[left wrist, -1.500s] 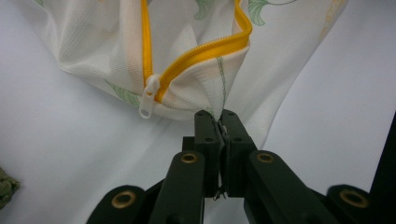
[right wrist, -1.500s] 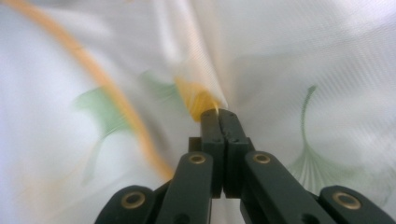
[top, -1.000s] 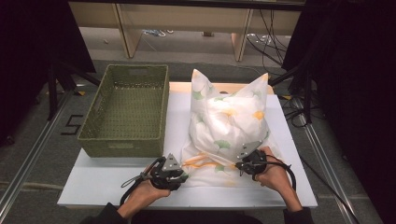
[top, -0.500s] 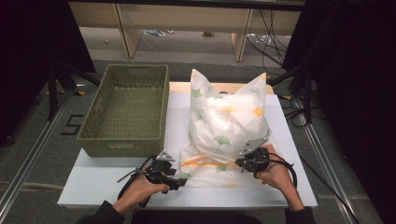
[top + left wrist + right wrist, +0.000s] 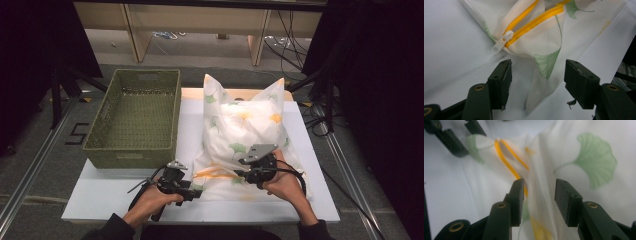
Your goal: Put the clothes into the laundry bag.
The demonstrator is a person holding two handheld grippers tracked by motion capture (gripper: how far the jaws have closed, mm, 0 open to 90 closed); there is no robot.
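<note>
A pillow (image 5: 245, 125) in a white cover printed with green and yellow leaves lies on the white board (image 5: 100, 200). The cover's yellow zipper (image 5: 534, 21) gapes at the near edge, and its white pull (image 5: 502, 42) lies just beyond my left gripper. My left gripper (image 5: 537, 65) (image 5: 194, 189) is open after widening its jaws. The cover's near corner lies loose between them. My right gripper (image 5: 539, 182) (image 5: 241, 174) has just been opening. A raised fold of the cover stands between its jaws, unpinched. The left gripper (image 5: 464, 135) also appears beyond it.
A green woven basket (image 5: 135, 115) sits on the board's left half, close beside the pillow. The board's near edge runs just in front of both hands. Dark stands and cables flank the table, with wooden legs behind.
The right gripper's jaws have parted, letting go of the cover fold, and the hand has risen slightly towards the pillow. The left gripper's jaws have widened; that hand has hardly moved.
</note>
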